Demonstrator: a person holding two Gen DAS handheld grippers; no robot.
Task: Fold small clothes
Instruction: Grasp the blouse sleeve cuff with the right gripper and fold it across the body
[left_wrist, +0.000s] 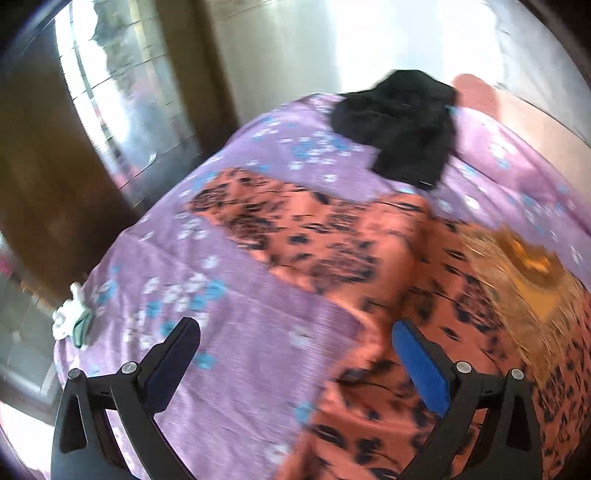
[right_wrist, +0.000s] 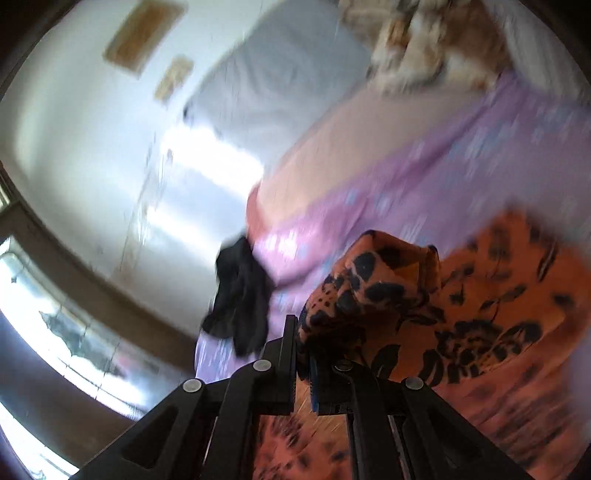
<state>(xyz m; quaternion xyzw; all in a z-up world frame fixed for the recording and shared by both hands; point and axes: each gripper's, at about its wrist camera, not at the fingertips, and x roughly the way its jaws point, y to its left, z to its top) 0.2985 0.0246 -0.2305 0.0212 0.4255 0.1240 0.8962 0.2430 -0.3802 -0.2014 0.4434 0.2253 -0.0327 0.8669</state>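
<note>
An orange garment with black flower print (left_wrist: 332, 240) lies spread on the purple flowered bedsheet (left_wrist: 229, 332). My left gripper (left_wrist: 295, 332) is open and empty, hovering over the garment's near edge. My right gripper (right_wrist: 303, 332) is shut on a bunched fold of the same orange garment (right_wrist: 369, 280) and lifts it above the rest of the cloth (right_wrist: 498, 314). A crumpled black garment (left_wrist: 402, 125) lies at the far end of the bed; it also shows in the right wrist view (right_wrist: 240, 295). Both views are blurred by motion.
A small white and green cloth (left_wrist: 72, 317) sits at the bed's left edge. A brown-yellow patch (left_wrist: 524, 266) lies on the orange garment at right. A window (left_wrist: 118, 92) and a dark wooden frame stand beyond the bed. A fluffy tan cover (right_wrist: 424, 44) lies at the far right.
</note>
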